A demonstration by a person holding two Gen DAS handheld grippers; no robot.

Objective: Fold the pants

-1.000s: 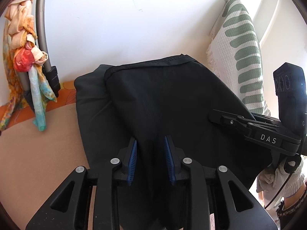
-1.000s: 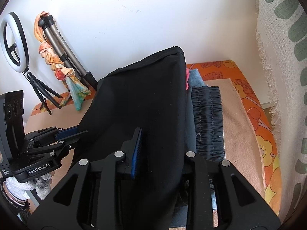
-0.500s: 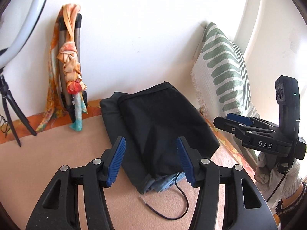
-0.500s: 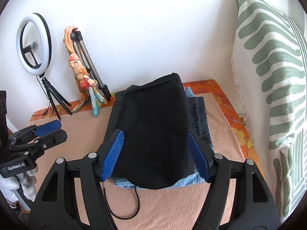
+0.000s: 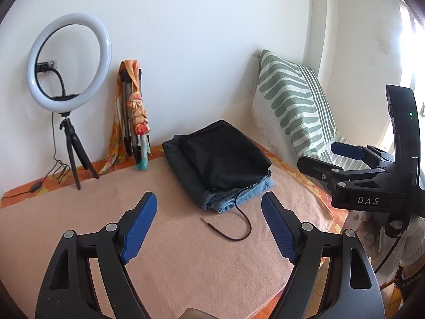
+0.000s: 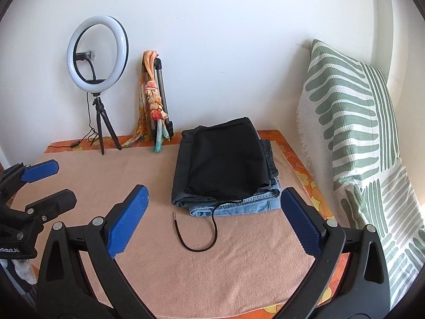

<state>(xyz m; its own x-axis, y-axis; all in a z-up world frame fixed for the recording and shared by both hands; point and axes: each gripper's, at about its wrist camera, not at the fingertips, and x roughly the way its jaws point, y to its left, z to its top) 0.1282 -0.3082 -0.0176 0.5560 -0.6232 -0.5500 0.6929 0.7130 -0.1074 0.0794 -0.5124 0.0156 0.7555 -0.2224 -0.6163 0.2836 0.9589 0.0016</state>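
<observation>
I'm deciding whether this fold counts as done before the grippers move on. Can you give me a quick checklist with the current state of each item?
1. Left gripper open and holding nothing: ok.
2. Right gripper open and holding nothing: ok.
3. Black pants folded and lying on top of the stack, above the blue jeans: ok.
4. Black drawstring tucked in: not ok, it trails out of the stack in a loop onto the peach cloth.
5. Both grippers apart from the stack: ok.
6. Folded edges square all round: cannot tell, the far side is hidden.
</observation>
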